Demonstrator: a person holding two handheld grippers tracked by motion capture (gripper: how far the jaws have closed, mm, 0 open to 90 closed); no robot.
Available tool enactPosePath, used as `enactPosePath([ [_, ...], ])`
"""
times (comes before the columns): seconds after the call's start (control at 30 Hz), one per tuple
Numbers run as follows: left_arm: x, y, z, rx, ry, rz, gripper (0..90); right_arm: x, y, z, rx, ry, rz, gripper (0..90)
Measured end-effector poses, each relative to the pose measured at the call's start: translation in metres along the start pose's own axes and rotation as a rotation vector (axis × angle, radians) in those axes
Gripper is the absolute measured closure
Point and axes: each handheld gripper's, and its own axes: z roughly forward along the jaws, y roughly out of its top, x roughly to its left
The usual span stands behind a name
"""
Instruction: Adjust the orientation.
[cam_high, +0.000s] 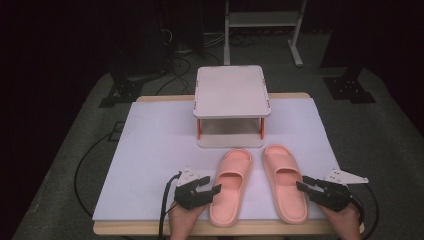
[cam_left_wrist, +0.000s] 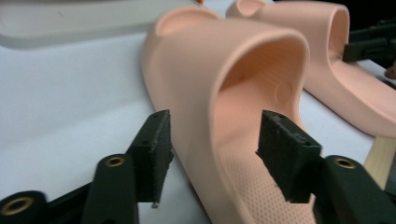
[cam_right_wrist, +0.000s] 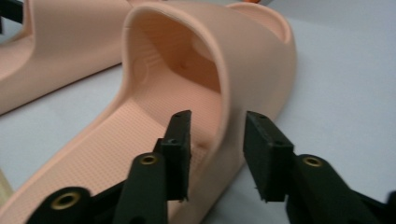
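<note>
Two pink slippers lie side by side, toes away from me, on a white mat (cam_high: 150, 150). My left gripper (cam_high: 210, 189) is open at the outer side of the left slipper (cam_high: 231, 185). In the left gripper view its jaws straddle that slipper's (cam_left_wrist: 201, 60) side wall, one outside and one over the footbed. My right gripper (cam_high: 303, 184) is at the outer side of the right slipper (cam_high: 285, 180). Its jaws, open in the right gripper view (cam_right_wrist: 219, 154), stand on either side of that slipper's (cam_right_wrist: 252, 56) side wall with small gaps.
A low two-tier white rack (cam_high: 231, 90) with orange legs stands on the mat just beyond the slippers' toes. The mat covers a wooden table whose front edge (cam_high: 130, 229) lies close to my hands. Cables (cam_high: 165, 205) trail off the table's front left.
</note>
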Motion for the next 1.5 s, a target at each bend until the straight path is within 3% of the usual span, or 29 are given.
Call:
enactPosePath([
  [0.07,0.0,-0.002,0.004,0.001,-0.014,-0.011,52.2,0.0,0.001,0.0,-0.002,-0.007,0.005,67.8],
  [0.13,-0.001,-0.002,0.006,-0.005,0.005,-0.006,57.4,0.0,0.001,-0.001,-0.01,-0.007,0.015,70.2],
  [0.3,0.003,-0.005,0.005,-0.023,0.004,-0.04,65.9,0.005,0.004,0.003,-0.01,0.006,0.01,72.5],
  [0.4,0.001,-0.006,0.005,-0.029,0.015,-0.038,66.3,0.009,0.006,0.009,-0.003,0.015,0.013,73.1],
  [0.73,-0.004,-0.004,0.007,-0.043,-0.021,-0.055,66.0,0.023,0.015,0.023,0.002,0.056,0.005,73.2],
  [1.23,-0.002,0.007,0.02,-0.053,0.001,-0.031,67.4,0.026,0.024,0.037,-0.003,0.034,0.01,73.0],
  [1.5,0.0,0.007,0.023,-0.075,0.011,-0.045,67.3,0.026,0.022,0.038,0.008,0.019,0.014,73.0],
])
